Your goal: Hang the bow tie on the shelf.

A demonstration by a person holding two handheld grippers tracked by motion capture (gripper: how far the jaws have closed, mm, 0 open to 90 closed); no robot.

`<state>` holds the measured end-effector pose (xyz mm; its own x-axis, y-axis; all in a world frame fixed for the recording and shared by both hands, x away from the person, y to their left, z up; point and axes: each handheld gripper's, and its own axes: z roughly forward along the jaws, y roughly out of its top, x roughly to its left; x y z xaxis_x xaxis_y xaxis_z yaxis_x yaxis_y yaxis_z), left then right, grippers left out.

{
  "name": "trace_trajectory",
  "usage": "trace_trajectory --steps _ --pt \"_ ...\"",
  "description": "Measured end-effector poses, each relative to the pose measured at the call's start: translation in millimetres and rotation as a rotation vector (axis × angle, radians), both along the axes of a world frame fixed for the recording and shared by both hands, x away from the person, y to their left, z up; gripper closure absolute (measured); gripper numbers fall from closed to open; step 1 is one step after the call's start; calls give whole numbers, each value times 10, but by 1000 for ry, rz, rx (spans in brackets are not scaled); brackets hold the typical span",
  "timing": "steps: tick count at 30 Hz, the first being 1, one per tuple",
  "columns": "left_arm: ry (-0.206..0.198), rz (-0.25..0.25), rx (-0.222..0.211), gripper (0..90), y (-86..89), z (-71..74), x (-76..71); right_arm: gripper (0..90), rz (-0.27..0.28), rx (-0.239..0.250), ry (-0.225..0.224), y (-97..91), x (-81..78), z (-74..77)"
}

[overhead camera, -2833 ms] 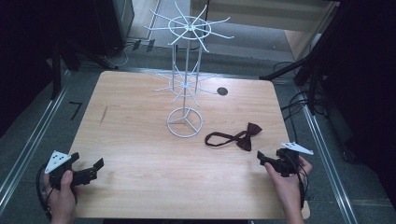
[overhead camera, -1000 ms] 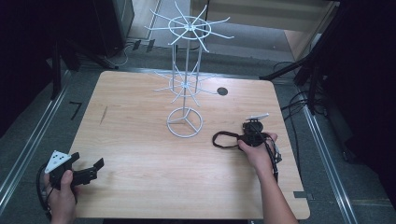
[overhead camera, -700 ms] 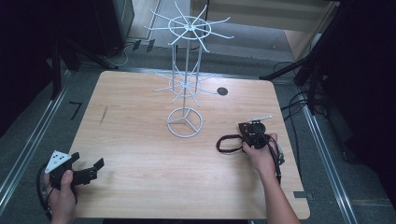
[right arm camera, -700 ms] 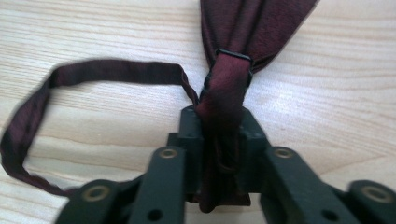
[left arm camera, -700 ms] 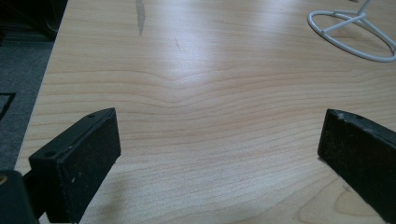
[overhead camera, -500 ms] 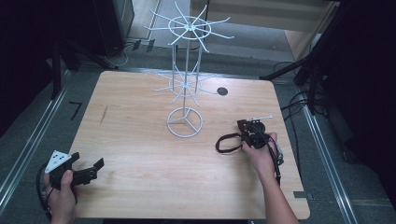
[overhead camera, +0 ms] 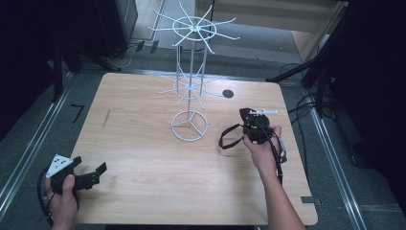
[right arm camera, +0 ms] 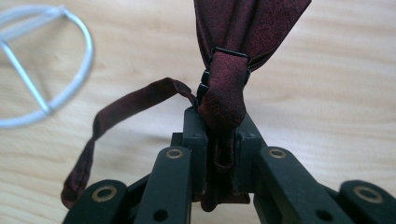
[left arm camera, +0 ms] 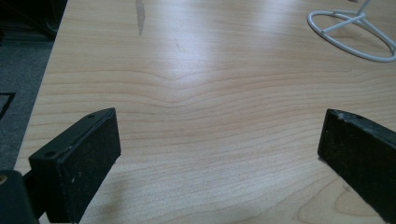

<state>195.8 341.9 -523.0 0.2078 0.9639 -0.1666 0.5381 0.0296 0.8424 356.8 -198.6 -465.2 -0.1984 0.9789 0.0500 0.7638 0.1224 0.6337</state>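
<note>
Now right gripper jaws clamp bow tie knot — wings point away, left gripper jaws wide

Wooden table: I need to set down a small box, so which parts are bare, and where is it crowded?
The light wooden table is bare between the left claw and the white wire rack's ring base, and along the near edge. It is crowded on the right, where the right claw grips the dark red bow tie.
</note>
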Motion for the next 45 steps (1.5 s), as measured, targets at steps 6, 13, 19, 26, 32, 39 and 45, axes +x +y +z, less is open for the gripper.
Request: trace_trajectory --steps 6,13,19,26,32,39,45 --pt "0 -1 -1 0 1 0 0 809 -5 24 -38 108 69 187" --pt "0 -1 -1 0 1 0 0 809 -2 40 -61 209 126 329" --pt "0 -1 -1 0 1 0 0 809 6 45 -72 264 153 418" --pt "0 -2 -1 0 0 0 0 809 3 57 -94 284 157 527" --pt "0 -2 1 0 -1 0 1 808 5 69 -123 321 146 637" --pt "-1 -1 2 0 -3 -1 1 807 10 82 -191 416 104 786" --pt "0 -3 0 0 -1 0 1 806 2 89 -242 470 67 860"
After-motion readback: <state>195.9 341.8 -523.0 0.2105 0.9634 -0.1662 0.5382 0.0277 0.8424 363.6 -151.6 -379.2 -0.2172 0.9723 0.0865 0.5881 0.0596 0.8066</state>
